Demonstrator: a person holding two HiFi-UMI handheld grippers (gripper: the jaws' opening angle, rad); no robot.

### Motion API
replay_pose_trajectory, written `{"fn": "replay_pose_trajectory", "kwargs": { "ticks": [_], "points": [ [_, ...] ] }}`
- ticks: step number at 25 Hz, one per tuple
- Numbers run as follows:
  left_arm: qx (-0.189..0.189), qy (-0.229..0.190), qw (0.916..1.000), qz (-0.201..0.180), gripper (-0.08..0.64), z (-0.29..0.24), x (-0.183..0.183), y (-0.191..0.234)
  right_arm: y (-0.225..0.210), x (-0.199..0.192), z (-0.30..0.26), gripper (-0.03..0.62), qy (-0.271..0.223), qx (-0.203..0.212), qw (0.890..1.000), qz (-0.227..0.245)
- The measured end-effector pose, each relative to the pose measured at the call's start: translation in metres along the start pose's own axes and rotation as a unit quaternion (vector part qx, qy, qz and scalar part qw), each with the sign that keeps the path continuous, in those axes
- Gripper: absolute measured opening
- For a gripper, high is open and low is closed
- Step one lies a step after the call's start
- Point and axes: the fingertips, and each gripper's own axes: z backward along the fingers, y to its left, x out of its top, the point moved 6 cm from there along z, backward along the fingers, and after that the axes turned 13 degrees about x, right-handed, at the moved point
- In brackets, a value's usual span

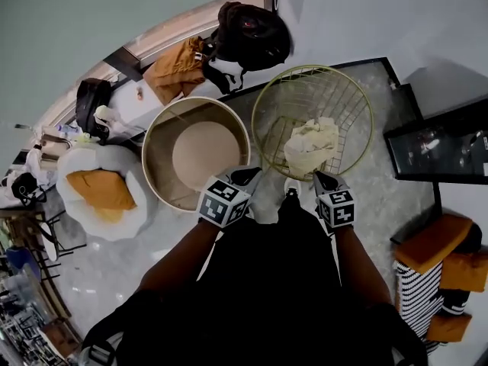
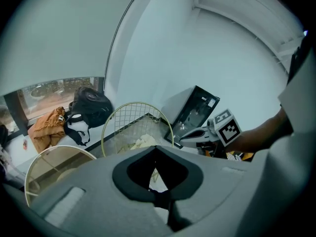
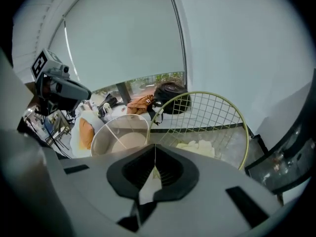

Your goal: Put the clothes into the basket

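Left gripper (image 1: 245,177) and right gripper (image 1: 325,180) are held closed and empty, just short of the wire basket (image 1: 313,68).
Both grippers are held side by side, each with its jaws brought fully together and nothing caught between them. Just beyond the jaws, the wire basket is stood on the floor, and a pale cloth (image 1: 311,145) is seen lying inside it. A round beige tub (image 1: 156,166) is placed just beside the basket, on its left. Farther off, an orange garment (image 1: 175,67) is seen beside a black backpack (image 1: 252,33).
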Motion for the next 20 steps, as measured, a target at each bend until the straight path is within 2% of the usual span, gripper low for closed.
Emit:
{"fn": "replay_pose_trajectory", "kwargs": {
  "ticks": [8,14,16,20],
  "points": [
    [0.038,0.020,0.9989,0.019,0.001,-0.072,0.038,0.009,-0.098,-0.007,-0.058,0.017,0.094,-0.010,0.993,0.069],
    [0.050,0.047,0.9965,0.048,0.001,-0.111,0.039,0.008,-0.142,-0.029,-0.109,0.027,0.173,0.001,0.978,0.120],
    [0.053,0.062,0.9953,0.050,0.001,-0.122,0.033,0.009,-0.157,-0.040,-0.127,0.084,0.195,0.001,0.974,0.118],
    [0.060,0.090,0.9922,0.061,0.002,-0.138,0.016,0.009,-0.183,-0.059,-0.154,0.112,0.225,-0.010,0.969,0.099]
  ]
}}
